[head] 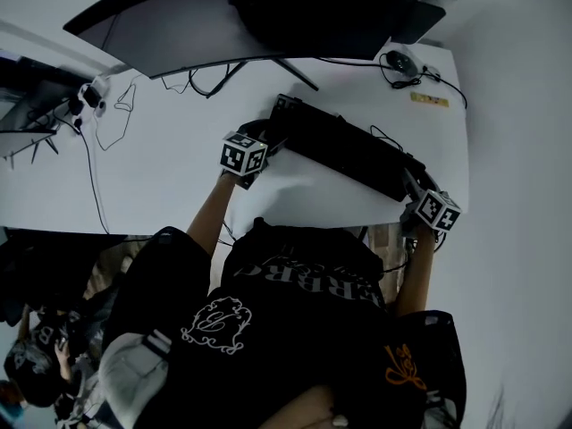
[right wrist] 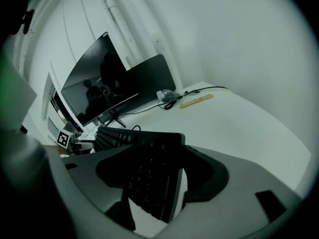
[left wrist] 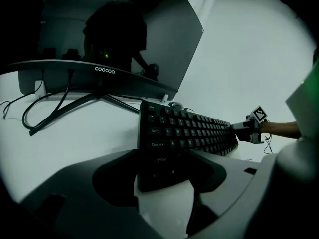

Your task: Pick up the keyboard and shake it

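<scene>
Your left hand-held gripper (left wrist: 162,169) and right hand-held gripper (right wrist: 153,183) each clamp an end of the keyboard (head: 344,146); its long axis runs diagonally across the tabletop (head: 161,159), monitor (head: 206,21) just behind.

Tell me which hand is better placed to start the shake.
Right, marginally. Each end of the keyboard is clamped, but the right gripper takes its end deep between its fingers, while the left gripper holds only a corner. The shake likely needs both.
</scene>
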